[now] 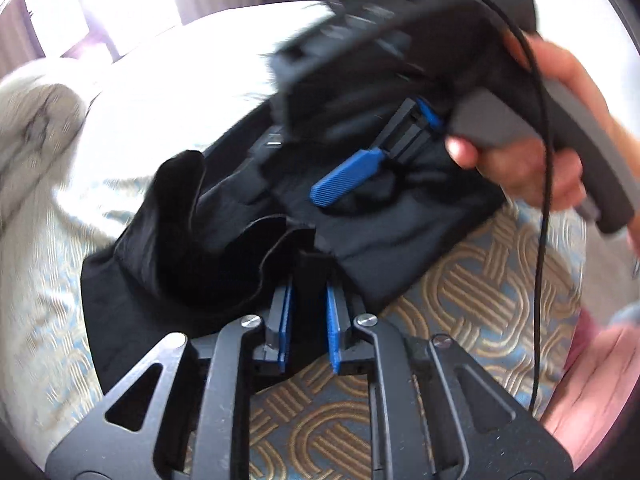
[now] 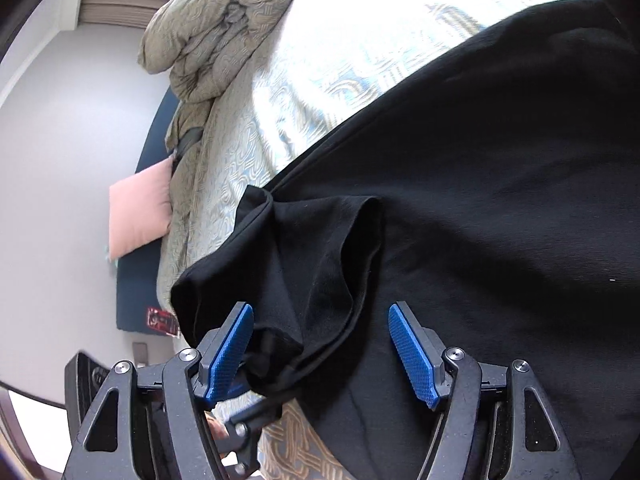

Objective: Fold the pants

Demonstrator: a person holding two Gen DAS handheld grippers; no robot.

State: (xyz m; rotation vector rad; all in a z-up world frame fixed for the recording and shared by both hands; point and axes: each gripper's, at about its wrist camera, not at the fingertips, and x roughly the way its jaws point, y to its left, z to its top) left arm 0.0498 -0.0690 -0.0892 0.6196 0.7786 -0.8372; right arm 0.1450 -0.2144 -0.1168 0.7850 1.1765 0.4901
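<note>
Two grippers we hold over black pants (image 2: 480, 208) on the bed (image 2: 320, 60), left gripper (image 1: 308, 316) barely parted around a fold, right gripper (image 2: 320, 352) released wide.

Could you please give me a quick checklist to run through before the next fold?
1. Right gripper open: ok, jaws stand wide apart.
2. Cloth between the right jaws: ok, a bunched fold of the pants lies there, unclamped.
3. Left gripper gripping the pants: cannot tell; jaws narrow, black cloth at the tips, picture blurred.
4. Pants lying flat: not ok, the edge is rumpled.
5. Cable clear of the pants: ok, it hangs off to the side.
</note>
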